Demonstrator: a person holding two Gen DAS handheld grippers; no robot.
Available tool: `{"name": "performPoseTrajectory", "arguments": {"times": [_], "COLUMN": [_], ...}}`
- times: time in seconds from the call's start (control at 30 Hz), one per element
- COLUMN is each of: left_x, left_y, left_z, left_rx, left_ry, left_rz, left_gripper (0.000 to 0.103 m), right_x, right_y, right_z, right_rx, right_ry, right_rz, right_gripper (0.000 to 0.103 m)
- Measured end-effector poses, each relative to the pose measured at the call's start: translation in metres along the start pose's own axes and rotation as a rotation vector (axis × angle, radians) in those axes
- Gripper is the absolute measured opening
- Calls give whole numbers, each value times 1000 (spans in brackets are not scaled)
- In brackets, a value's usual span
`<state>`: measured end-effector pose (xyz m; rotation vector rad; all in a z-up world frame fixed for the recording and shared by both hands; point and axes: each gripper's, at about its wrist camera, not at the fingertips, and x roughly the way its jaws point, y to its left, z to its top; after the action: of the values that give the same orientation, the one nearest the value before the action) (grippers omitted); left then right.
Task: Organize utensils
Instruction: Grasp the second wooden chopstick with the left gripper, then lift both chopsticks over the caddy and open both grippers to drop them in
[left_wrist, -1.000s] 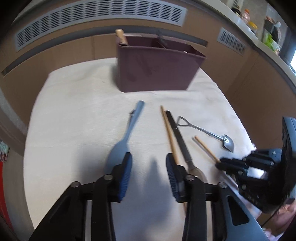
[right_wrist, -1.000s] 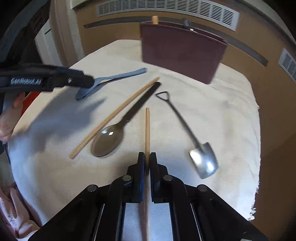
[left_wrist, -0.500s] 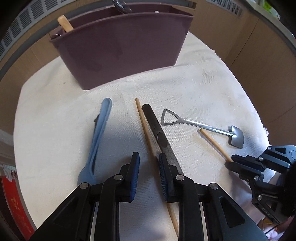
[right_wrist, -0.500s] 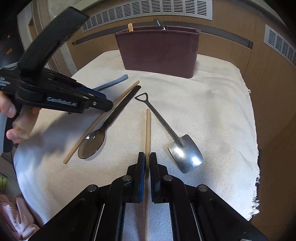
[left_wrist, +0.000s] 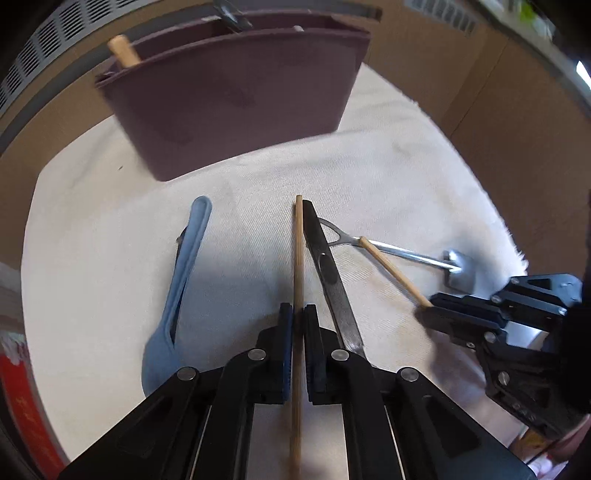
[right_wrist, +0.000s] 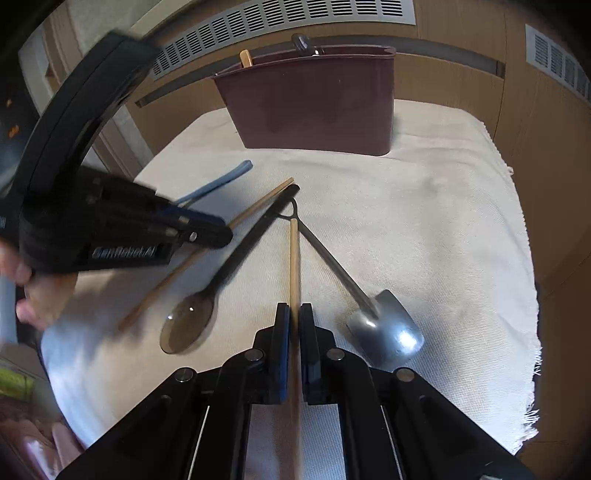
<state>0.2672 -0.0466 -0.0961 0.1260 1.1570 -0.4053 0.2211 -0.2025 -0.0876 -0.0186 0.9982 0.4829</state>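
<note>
My left gripper (left_wrist: 297, 312) is shut on a long wooden chopstick (left_wrist: 297, 251) that lies on the cloth. It sits between a blue spoon (left_wrist: 184, 273) on its left and a dark spoon (left_wrist: 325, 258) on its right. My right gripper (right_wrist: 294, 314) is shut on a second chopstick (right_wrist: 293, 258), whose far tip rests by the handle of a metal shovel-shaped spoon (right_wrist: 388, 328). The right wrist view shows the left gripper (right_wrist: 225, 234) at left over its chopstick (right_wrist: 258, 205). A maroon utensil holder (left_wrist: 236, 99) stands at the back.
A cream cloth (right_wrist: 443, 221) covers the table, with a frayed edge at the right. The holder (right_wrist: 314, 107) contains a wooden handle (left_wrist: 123, 53) and a metal utensil (left_wrist: 231, 16). Wooden wall panels with vents stand behind. A hand (right_wrist: 40, 295) grips the left tool.
My left gripper moved right from beside the blue spoon to the long chopstick and closed on it. The right gripper stayed shut on its chopstick and shifted a little.
</note>
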Motion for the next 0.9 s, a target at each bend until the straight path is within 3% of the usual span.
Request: {"name": "performPoseTrajectory", "arguments": {"times": [0.27, 0.4, 0.6, 0.7, 0.8, 0.9], "left_x": [-67, -99, -132, -168, -212, -254], "left_y": [31, 36, 31, 27, 19, 12], "left_z": [-28, -27, -20, -9, 9, 34], "left_rx": [-191, -239, -239, -210, -152, -100], "left_ry": [-245, -396, -515, -611, -744, -893], "left_rz": [-81, -90, -93, -110, -104, -58], "left_gripper": [6, 6, 6, 6, 6, 6], "right_x": [-26, -46, -76, -104, -147, -183], "right_y": [-4, -3, 9, 17, 28, 38], "right_z": [17, 26, 40, 58, 91, 123], "right_rx": [49, 59, 33, 18, -24, -68], "right_ry": [-71, -129, -213, -314, -477, -634], "right_rz": [13, 1, -20, -50, -76, -118], "right_gripper": [4, 4, 4, 4, 4, 4]}}
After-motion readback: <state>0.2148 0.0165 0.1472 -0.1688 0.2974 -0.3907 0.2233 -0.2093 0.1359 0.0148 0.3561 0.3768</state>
